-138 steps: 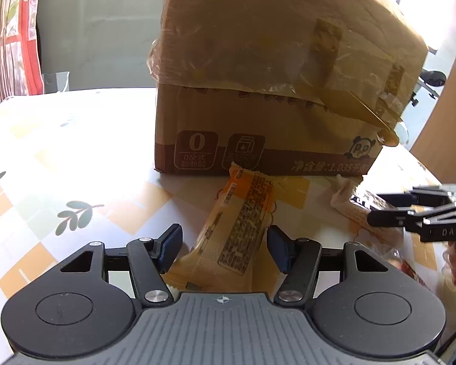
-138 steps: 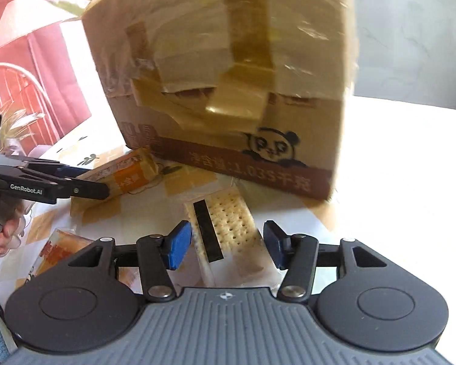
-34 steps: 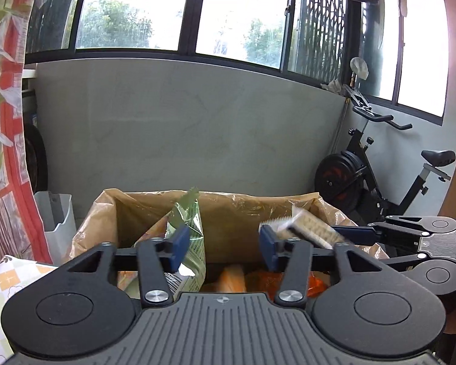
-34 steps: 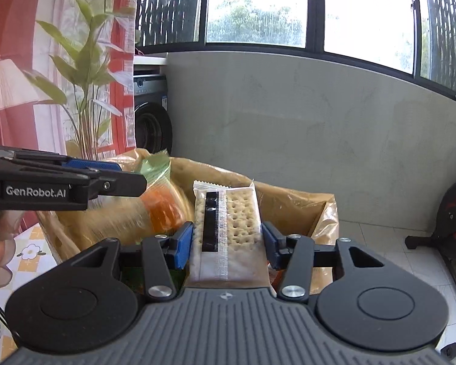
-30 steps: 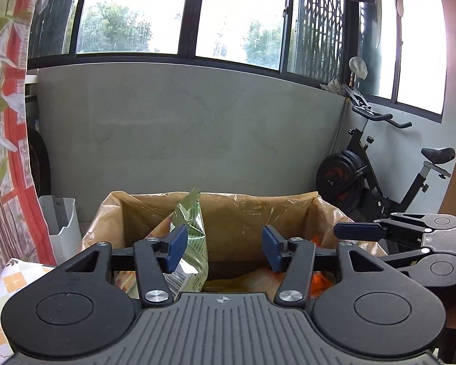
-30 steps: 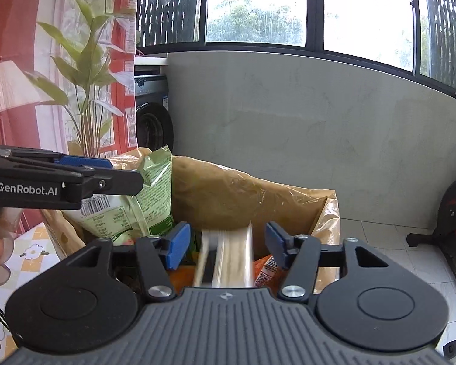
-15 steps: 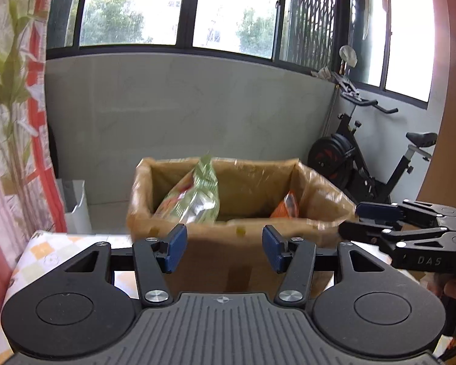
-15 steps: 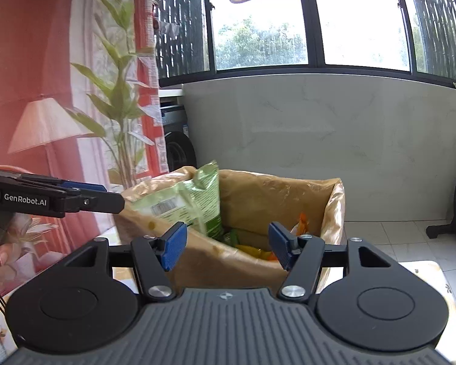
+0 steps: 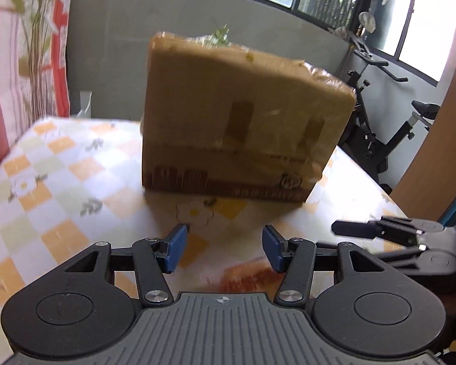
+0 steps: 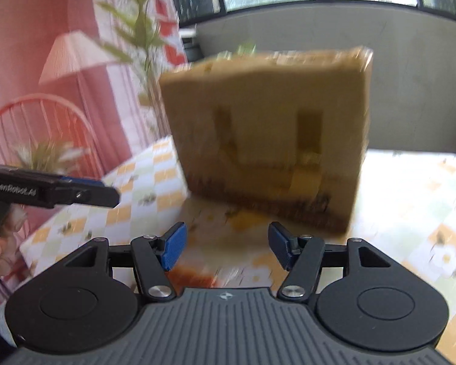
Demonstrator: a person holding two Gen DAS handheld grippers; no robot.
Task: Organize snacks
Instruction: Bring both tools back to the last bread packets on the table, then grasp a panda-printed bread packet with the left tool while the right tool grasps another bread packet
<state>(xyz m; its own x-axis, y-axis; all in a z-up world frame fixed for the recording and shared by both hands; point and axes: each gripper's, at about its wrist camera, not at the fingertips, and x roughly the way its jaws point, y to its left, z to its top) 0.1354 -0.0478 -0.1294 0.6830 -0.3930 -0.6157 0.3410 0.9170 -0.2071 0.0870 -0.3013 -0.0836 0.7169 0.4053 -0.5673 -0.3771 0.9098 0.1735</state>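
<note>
Checkered table (image 9: 60, 164); cardboard box (image 9: 243, 127) standing on it; orange packet (image 9: 249, 276) (blurred) lying nearer.

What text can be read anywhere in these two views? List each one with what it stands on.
"GenRobot.AI": white letters, soft but legible, on the side of the left gripper, seen from the right wrist.
Dark printed band along the bottom of the cardboard box: symbols and characters there, too blurred to read.
Orange snack packet on the table: print too blurred to read.
Right gripper: no readable text.
</note>
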